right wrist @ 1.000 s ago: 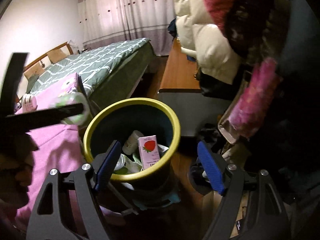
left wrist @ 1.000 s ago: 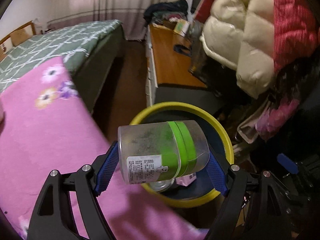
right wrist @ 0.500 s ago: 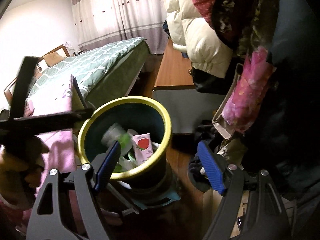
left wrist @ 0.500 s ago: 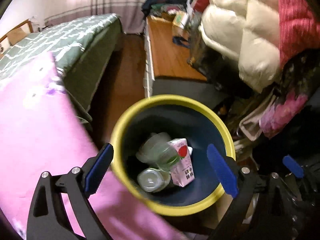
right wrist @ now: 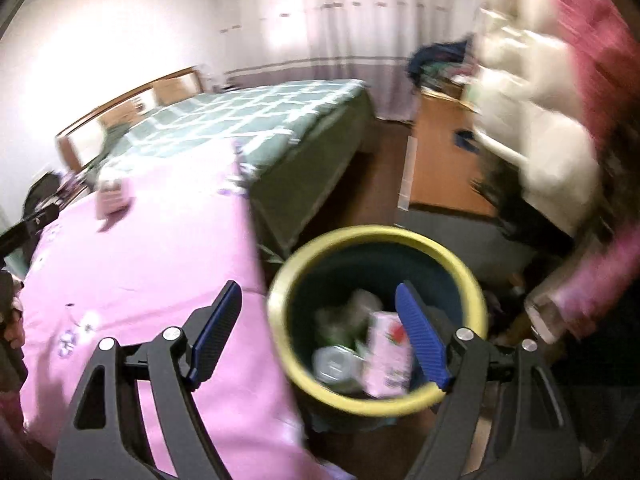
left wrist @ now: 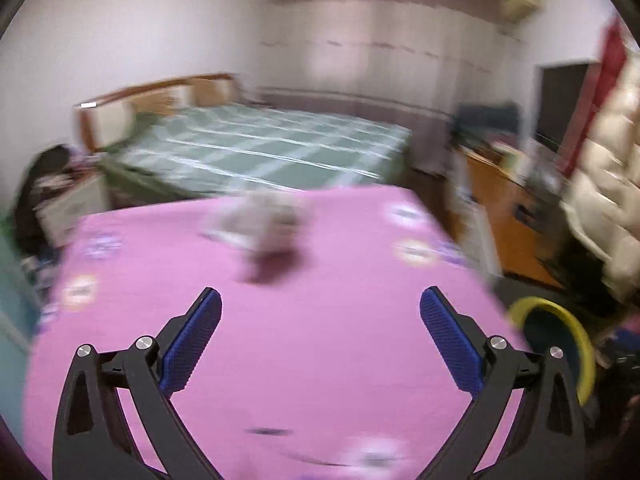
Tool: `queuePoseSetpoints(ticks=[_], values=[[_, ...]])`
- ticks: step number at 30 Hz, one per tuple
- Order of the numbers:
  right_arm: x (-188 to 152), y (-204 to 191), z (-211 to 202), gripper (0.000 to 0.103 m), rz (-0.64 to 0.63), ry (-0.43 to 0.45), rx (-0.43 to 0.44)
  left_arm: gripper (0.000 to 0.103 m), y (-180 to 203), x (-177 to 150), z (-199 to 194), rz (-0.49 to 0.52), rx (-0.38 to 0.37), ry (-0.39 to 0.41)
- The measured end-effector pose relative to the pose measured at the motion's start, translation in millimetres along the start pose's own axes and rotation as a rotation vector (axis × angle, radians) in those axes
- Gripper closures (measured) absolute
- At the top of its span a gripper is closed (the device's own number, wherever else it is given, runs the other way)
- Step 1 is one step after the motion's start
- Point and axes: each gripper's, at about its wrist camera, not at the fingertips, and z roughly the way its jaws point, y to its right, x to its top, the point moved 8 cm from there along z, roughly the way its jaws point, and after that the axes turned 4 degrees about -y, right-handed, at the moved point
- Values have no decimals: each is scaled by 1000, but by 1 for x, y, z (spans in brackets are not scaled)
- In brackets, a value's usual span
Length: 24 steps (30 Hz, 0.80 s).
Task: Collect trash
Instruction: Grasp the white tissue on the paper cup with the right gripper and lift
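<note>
My left gripper hangs over the pink flowered cloth, its jaws opening wide with nothing between them. A blurred pale piece of trash lies on the cloth ahead of it. The yellow-rimmed bin shows at the right edge of the left wrist view. In the right wrist view my right gripper stands open and empty above the bin's near-left rim. Inside the bin lie a pink strawberry carton, a can and a clear container with a green band. The small trash item sits far left on the cloth.
A green checked bed lies beyond the pink cloth. A wooden cabinet stands right of it, with puffy jackets hanging above. Brown floor runs between bed and cabinet. Both views are motion-blurred.
The clear green-banded container left my left gripper and dropped into the bin. The left gripper opened and swung left over the pink cloth. The right gripper moved a little left beside the bin.
</note>
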Motion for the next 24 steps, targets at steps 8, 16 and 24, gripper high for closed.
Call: queuePoseSetpoints(ticks=[8,16,24], values=[[46,-132,40,28,-146,0,170,5,-177,-12,15,-211,290,49],[75,-287,82,28,-322,3,305,5,-249,-33,12,-376,375,44],[89,-412,143,35,-492,-19,319,5,-259,-36,1,-429,415,73]])
